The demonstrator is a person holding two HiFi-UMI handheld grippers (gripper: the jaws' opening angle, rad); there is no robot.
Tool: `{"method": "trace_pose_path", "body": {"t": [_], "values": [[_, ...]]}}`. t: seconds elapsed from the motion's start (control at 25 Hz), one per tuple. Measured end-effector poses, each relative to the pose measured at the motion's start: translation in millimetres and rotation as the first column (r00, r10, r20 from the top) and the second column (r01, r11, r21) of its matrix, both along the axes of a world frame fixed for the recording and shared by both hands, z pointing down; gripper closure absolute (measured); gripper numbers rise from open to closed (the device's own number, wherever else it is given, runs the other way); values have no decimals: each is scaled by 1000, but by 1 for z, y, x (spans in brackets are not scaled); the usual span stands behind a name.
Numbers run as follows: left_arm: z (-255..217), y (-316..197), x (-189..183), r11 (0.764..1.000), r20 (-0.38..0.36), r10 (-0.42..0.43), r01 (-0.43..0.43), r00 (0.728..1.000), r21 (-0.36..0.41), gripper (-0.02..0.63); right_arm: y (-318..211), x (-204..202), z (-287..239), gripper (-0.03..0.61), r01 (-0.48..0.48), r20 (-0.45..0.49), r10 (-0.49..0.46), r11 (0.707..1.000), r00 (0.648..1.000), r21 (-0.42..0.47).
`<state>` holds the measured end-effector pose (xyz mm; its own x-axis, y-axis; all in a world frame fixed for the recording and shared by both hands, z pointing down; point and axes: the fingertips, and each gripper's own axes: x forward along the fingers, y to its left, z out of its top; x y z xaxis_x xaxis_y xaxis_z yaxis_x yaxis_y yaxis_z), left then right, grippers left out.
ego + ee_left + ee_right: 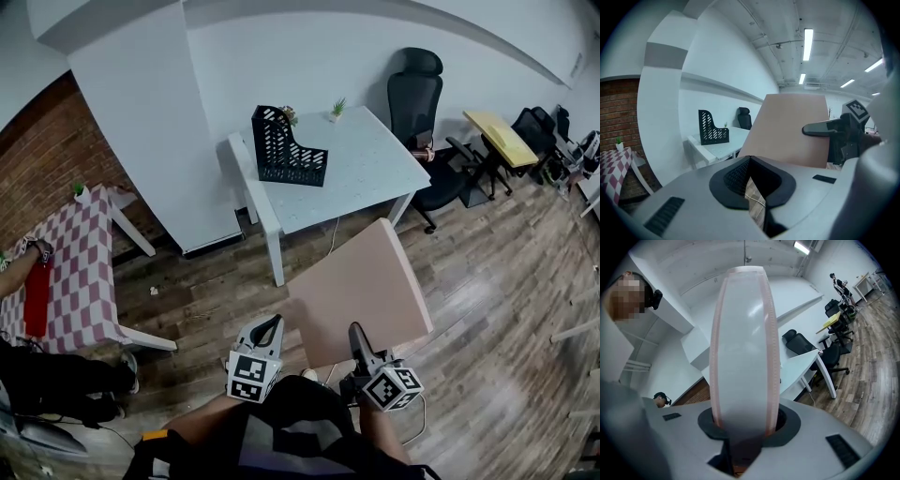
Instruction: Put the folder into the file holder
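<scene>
Right gripper pinches the pink folder; left gripper has its jaws pressed together, empty.
Black file holder stands at the folder's 11 o'clock on the white table, well apart.

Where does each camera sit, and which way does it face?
Head view: on the person's head, looking down at the table, file holder and floor; both grippers and torso show.
Left gripper view: on the left gripper, facing the table past its shut jaws.
Right gripper view: on the right gripper, facing up the clamped folder.
Shared: all show the folder and table.
</scene>
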<state>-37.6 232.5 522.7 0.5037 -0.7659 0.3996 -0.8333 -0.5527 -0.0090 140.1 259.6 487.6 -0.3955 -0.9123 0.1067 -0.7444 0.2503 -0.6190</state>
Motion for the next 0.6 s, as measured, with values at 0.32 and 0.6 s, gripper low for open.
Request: {"method": "trace_pose_path", "body": {"t": [0.32, 0.6], "values": [[10, -3, 53, 1000, -18, -4, 3, 1000, -25, 607, -7, 47, 2, 443, 21, -10, -21, 1000, 1000, -6], [15, -6, 80, 999, -7, 11, -12, 1000, -42, 607, -8, 77, 10, 443, 1, 9, -1, 1000, 1000, -23]]}}
